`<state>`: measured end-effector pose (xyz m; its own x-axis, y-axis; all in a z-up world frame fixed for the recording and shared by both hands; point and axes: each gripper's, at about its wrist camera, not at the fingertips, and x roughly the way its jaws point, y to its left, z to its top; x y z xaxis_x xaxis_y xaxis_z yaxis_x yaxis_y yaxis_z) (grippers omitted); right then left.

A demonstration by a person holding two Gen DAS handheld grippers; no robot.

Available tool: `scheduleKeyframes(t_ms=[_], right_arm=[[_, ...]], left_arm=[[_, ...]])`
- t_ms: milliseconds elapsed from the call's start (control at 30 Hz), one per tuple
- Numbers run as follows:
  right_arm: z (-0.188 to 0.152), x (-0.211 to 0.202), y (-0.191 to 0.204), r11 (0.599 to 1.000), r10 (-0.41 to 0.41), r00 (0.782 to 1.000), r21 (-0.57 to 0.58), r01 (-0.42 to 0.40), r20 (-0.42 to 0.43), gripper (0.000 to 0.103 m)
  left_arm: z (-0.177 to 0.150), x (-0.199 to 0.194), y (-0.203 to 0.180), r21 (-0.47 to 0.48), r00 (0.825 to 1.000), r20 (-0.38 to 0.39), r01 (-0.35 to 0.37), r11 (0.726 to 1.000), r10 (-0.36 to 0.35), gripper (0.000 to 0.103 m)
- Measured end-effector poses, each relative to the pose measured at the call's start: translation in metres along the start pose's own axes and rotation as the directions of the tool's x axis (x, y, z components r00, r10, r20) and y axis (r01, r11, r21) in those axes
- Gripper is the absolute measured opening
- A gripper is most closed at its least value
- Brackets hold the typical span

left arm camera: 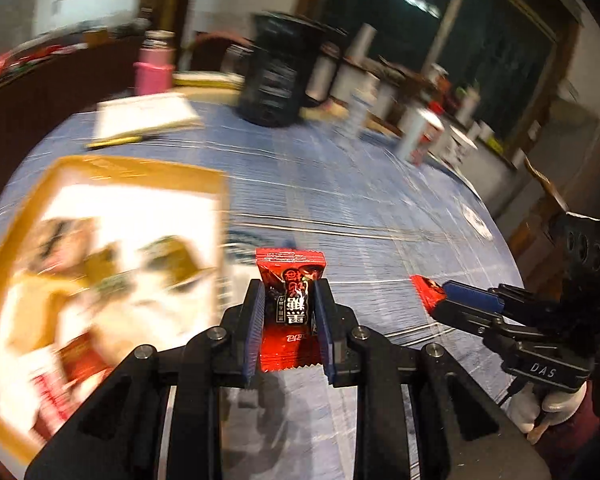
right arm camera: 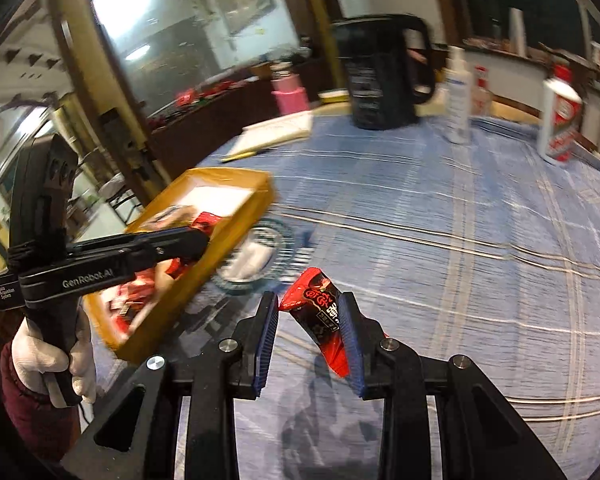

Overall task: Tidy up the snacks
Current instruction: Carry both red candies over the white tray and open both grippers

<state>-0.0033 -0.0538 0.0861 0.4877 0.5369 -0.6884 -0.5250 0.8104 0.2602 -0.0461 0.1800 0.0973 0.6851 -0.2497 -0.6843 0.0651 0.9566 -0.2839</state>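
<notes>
My left gripper [left arm camera: 289, 286] is shut on a red snack packet [left arm camera: 290, 312] that stands upright between its blue pads, above the blue tablecloth. To its left lies a yellow cardboard box [left arm camera: 16, 216] with several snack packets inside, blurred. In the right wrist view the left gripper [right arm camera: 204, 238] hovers over the yellow box [right arm camera: 236, 204], a gloved hand on its handle. My right gripper [right arm camera: 308, 304] is shut on a second red packet [right arm camera: 320, 316], tilted and held above the cloth. The left wrist view shows the right gripper [left arm camera: 440, 300] with that red packet [left arm camera: 426, 292] sticking out of its tip.
A black jug [right arm camera: 380, 76], a white bottle [right arm camera: 458, 92] and a red and white can [right arm camera: 560, 120] stand at the table's far side. A pink bottle [left arm camera: 154, 68] and a notepad [left arm camera: 148, 116] lie far left. A round printed mark [right arm camera: 256, 256] sits beside the box.
</notes>
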Motion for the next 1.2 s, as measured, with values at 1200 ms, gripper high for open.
scheduleKeyframes(t_ms=[1200], right_arm=[[-0.040, 0.067, 0.160, 0.980, 0.152, 0.985, -0.121, -0.161, -0.082, 0.043]], left_arm=[[-0.065, -0.093, 0.104, -0.224, 0.927, 0.224, -0.252, 0.941, 0.302, 0.055]])
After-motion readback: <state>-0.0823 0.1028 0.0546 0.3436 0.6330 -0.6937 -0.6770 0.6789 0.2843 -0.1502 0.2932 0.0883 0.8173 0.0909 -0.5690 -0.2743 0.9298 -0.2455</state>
